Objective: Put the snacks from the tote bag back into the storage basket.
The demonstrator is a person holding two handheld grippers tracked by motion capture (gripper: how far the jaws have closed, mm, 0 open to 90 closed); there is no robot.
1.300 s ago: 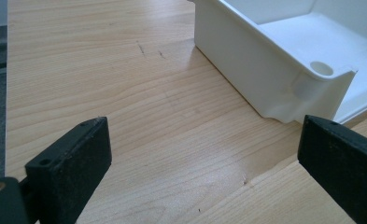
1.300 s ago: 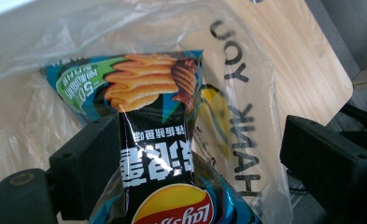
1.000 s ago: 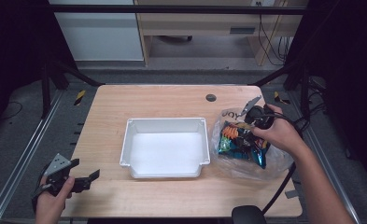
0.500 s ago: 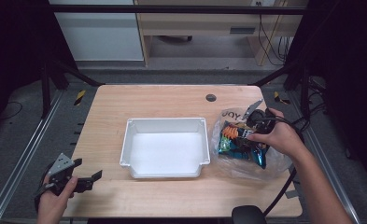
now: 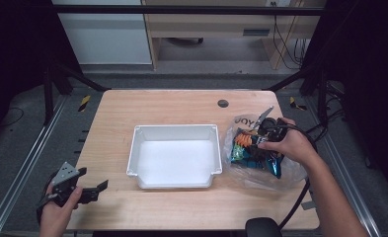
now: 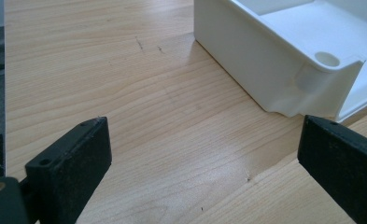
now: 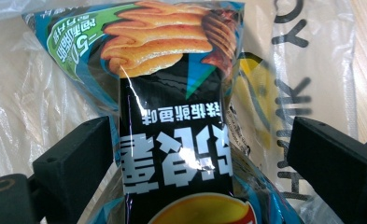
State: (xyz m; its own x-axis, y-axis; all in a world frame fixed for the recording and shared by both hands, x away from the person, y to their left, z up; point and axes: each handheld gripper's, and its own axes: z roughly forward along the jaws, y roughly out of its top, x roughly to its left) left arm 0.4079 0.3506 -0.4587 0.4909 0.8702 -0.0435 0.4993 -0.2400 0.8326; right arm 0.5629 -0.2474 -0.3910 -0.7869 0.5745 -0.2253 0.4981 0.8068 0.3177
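A black and blue chip bag (image 5: 251, 154) (image 7: 172, 116) lies on a clear plastic bag (image 5: 286, 176) (image 7: 307, 70) at the table's right side. My right gripper (image 5: 257, 137) (image 7: 200, 135) is lowered over the chip bag with a jaw on either side. Its jaws have just been opening and stand wide. The left one sits by the bag's edge and the right one is well apart from it. An empty white bin (image 5: 174, 131) (image 6: 246, 51) stands mid-table. My left gripper (image 5: 93, 178) (image 6: 204, 135) hovers open over bare wood at the front left corner.
The wooden table (image 5: 181, 106) has a small dark round grommet (image 5: 223, 103) near its far edge. Dark floor and metal frame rails surround the table. A cable trails from the right gripper off the front right edge.
The right hand has sunk a little onto the chip bag and its jaws have spread. The left hand has stayed put.
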